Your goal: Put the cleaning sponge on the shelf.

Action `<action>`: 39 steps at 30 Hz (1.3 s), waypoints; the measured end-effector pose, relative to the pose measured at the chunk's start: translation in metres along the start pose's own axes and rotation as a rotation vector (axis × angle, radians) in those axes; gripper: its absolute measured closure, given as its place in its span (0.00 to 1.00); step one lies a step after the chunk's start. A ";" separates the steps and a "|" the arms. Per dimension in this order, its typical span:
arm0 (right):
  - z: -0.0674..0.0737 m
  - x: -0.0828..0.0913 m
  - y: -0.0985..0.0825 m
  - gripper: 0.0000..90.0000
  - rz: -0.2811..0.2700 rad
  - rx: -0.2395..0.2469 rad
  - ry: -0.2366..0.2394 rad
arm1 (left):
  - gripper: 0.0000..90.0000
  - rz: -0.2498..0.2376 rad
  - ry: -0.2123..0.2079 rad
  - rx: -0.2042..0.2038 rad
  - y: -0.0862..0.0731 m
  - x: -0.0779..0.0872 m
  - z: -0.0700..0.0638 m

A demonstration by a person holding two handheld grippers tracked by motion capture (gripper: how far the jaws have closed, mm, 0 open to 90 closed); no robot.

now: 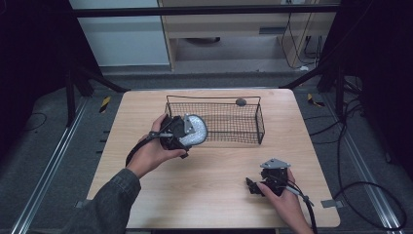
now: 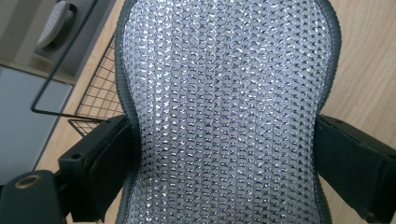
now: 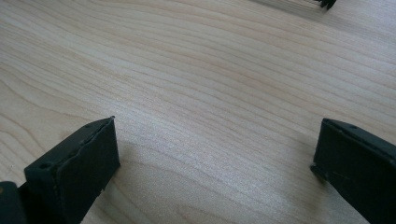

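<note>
Up top in the high view: left gripper [image 1: 187, 132] clamped on a silvery mesh pad [image 1: 196, 130], hovering right at the near-left corner of the wire basket [image 1: 260, 122], roughly 10 o'clock from table [image 1: 214, 195] centre. Pad overlapping the basket rim, not clearly inside yet. Small dark round thing [image 1: 240, 102] sitting at the basket's far wall, about 12 o'clock. Right gripper [image 1: 253, 186] parked low on the table at about 5 o'clock, well apart from everything.

Over to the left gripper view: pad [image 2: 229, 116] pinched at its waist between both jaws, grey trim bulging above and below the squeeze. Basket wire [image 2: 95, 91] peeking out at 9 o'clock.

Right gripper view: jaws spread wide, nothing between them, just bare wood grain [image 3: 210, 93].

Stuff that could bite, guessing here: pad looks floppy, so the free end could catch on the rim wire and fold or hang outside on release. Letting go too early likely drops it on the table just short of the basket. Also a nudge on the rim could slide the light basket away.
</note>
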State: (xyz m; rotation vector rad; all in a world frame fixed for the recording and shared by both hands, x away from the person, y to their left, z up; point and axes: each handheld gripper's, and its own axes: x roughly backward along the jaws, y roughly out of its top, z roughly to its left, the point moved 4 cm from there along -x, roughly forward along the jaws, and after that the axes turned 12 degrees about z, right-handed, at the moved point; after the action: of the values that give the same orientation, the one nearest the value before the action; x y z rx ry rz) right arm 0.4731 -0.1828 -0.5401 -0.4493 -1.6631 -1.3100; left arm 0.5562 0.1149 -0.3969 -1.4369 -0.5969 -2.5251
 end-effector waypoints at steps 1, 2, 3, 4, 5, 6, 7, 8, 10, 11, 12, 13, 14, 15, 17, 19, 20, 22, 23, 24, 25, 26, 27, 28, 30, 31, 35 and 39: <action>0.000 0.000 0.000 0.00 -0.001 0.000 0.000 | 0.09 -0.004 0.000 0.002 0.002 0.001 0.001; 0.000 0.000 0.000 0.00 0.001 -0.001 0.001 | 0.09 -0.008 -0.002 0.001 0.003 0.001 0.002; 0.000 0.000 0.000 0.00 0.002 -0.003 0.001 | 0.09 -0.011 -0.003 -0.001 0.005 0.002 0.002; 0.000 0.000 0.000 0.00 0.001 -0.001 0.001 | 0.09 -0.009 -0.002 -0.005 0.006 0.002 0.003; 0.000 0.000 0.000 0.00 0.001 -0.001 0.001 | 0.09 -0.009 0.003 -0.009 0.008 0.003 0.003; 0.000 0.000 0.000 0.00 0.001 -0.001 0.001 | 0.09 -0.006 0.009 -0.016 0.009 0.003 0.005; 0.000 0.000 0.000 0.00 0.001 -0.001 0.001 | 0.09 -0.005 0.011 -0.018 0.012 0.003 0.006; 0.000 0.000 0.000 0.00 -0.001 0.002 0.002 | 0.09 -0.008 0.014 -0.017 0.013 0.004 0.007; 0.000 0.000 0.000 0.00 -0.001 0.002 0.001 | 0.09 -0.007 0.021 -0.025 0.016 0.004 0.011; -0.001 0.000 0.000 0.00 -0.004 0.011 -0.005 | 0.09 -0.007 0.024 -0.025 0.018 0.005 0.012; -0.001 -0.001 0.000 0.00 -0.006 0.018 -0.011 | 0.09 -0.006 0.031 -0.031 0.019 0.005 0.014; -0.001 -0.001 0.000 0.00 -0.005 0.014 -0.007 | 0.09 -0.009 0.031 -0.031 0.020 0.005 0.015; -0.001 0.000 0.000 0.00 -0.004 0.012 -0.005 | 0.09 -0.017 0.032 -0.029 0.022 0.006 0.017; -0.001 -0.001 0.000 0.00 -0.005 0.013 -0.006 | 0.09 -0.015 0.033 -0.033 0.023 0.007 0.018; -0.001 -0.001 0.000 0.00 -0.005 0.014 -0.007 | 0.08 -0.022 0.044 -0.038 0.026 0.007 0.021; -0.001 -0.001 0.000 0.00 -0.007 0.015 -0.007 | 0.09 -0.023 0.049 -0.035 0.028 0.008 0.024; -0.001 -0.001 0.000 0.00 -0.007 0.016 -0.007 | 0.08 -0.030 0.052 -0.030 0.029 0.007 0.026; -0.001 -0.001 0.000 0.00 -0.007 0.015 -0.006 | 0.08 -0.025 0.055 -0.030 0.031 0.007 0.029; -0.001 -0.001 0.000 0.00 -0.006 0.016 -0.008 | 0.08 -0.024 0.058 -0.031 0.032 0.007 0.030; -0.001 -0.001 0.000 0.00 -0.006 0.016 -0.008 | 0.09 -0.027 0.064 -0.034 0.033 0.006 0.031; -0.001 -0.001 0.000 0.00 -0.007 0.015 -0.006 | 0.08 -0.026 0.065 -0.036 0.034 0.005 0.032; -0.001 -0.001 0.000 0.00 -0.007 0.016 -0.007 | 0.08 -0.024 0.070 -0.040 0.035 0.005 0.034; -0.001 -0.001 0.000 0.00 -0.007 0.015 -0.007 | 0.08 -0.024 0.074 -0.039 0.036 0.005 0.035; -0.001 -0.001 0.000 0.00 -0.007 0.016 -0.006 | 0.08 -0.025 0.078 -0.041 0.037 0.004 0.036; -0.001 -0.001 0.000 0.00 -0.007 0.016 -0.006 | 0.08 -0.030 0.080 -0.039 0.038 0.004 0.038; -0.001 -0.001 0.000 0.00 -0.007 0.016 -0.006 | 0.08 -0.029 0.083 -0.042 0.039 0.003 0.038; -0.001 -0.001 0.000 0.00 -0.006 0.014 -0.005 | 0.08 -0.022 0.114 -0.062 0.041 0.000 0.040; -0.001 -0.001 0.000 0.00 -0.006 0.014 -0.005 | 0.08 -0.006 0.127 -0.083 0.043 -0.006 0.040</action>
State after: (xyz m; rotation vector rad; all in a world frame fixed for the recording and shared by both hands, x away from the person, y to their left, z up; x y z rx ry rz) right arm 0.4737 -0.1837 -0.5407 -0.4396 -1.6782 -1.3020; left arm 0.6057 0.0926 -0.3730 -1.2896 -0.4807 -2.6500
